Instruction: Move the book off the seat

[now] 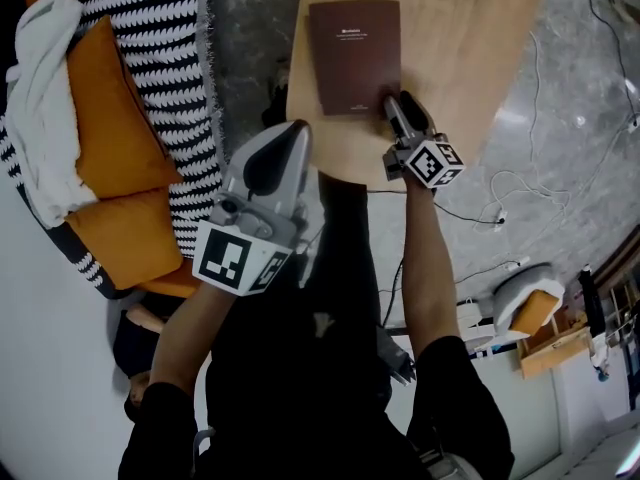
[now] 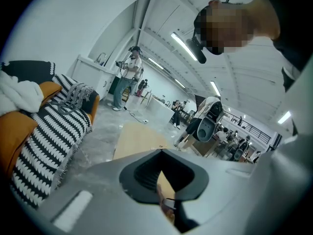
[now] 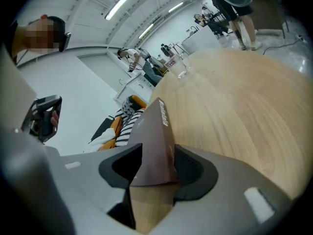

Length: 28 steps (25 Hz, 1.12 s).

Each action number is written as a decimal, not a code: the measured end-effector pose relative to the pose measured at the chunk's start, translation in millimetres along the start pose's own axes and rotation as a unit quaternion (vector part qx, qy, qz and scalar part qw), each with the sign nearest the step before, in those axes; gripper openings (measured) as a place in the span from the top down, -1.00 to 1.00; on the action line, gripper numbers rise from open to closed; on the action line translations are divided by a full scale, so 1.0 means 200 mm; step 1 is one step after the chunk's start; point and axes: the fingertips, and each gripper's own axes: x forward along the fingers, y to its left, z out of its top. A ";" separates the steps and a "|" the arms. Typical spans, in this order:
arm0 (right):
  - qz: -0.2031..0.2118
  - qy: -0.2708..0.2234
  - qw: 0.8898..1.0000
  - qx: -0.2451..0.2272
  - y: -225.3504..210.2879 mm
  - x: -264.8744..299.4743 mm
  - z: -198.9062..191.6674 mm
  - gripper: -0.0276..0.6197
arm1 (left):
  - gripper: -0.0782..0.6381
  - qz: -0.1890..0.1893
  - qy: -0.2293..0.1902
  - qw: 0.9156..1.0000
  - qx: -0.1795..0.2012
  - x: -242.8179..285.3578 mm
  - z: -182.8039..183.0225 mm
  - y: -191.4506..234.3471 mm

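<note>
**Head view.** We list a thin dark brown rectangular book [image 1: 352, 53] lying flat on a pale wooden table [image 1: 470, 48], well apart from the orange-cushioned sofa seat [image 1: 110, 138]. A black-and-white striped throw [image 1: 165, 48] and a white cloth [image 1: 40, 118] lie on the seat. The right gripper [image 1: 398, 103] reaches to the book's near right corner. The left gripper [image 1: 298, 128] hangs in front of the body, short of the table edge and touching nothing.

**Left gripper view.** The tips of the left gripper [image 2: 162, 153] meet. Nothing is in the hollow behind them, where we see only a sliver of the table [image 2: 137, 138]. The striped throw [image 2: 49, 141] shows at the left.

**Right gripper view.** The jaws of the right gripper [image 3: 159, 151] stand apart. The corner of the book [image 3: 156, 131] sits between them, with a clear gap on one side. We take this as no longer a clamp. The table [image 3: 234, 106] runs on beyond the book.

**Step in hand.** We judge the carry done, since the book is off the seat and set on the table. What remains is the release.

**Next move.** The right gripper should back straight out along the line of its jaws, kept wide so that neither pad snags the cover or drags the corner across the wood.
</note>
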 end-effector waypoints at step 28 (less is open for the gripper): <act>-0.081 -0.002 0.989 -0.122 0.60 -0.20 0.51 0.89 | 0.76 0.005 -0.071 0.997 0.034 -0.24 0.54 -0.18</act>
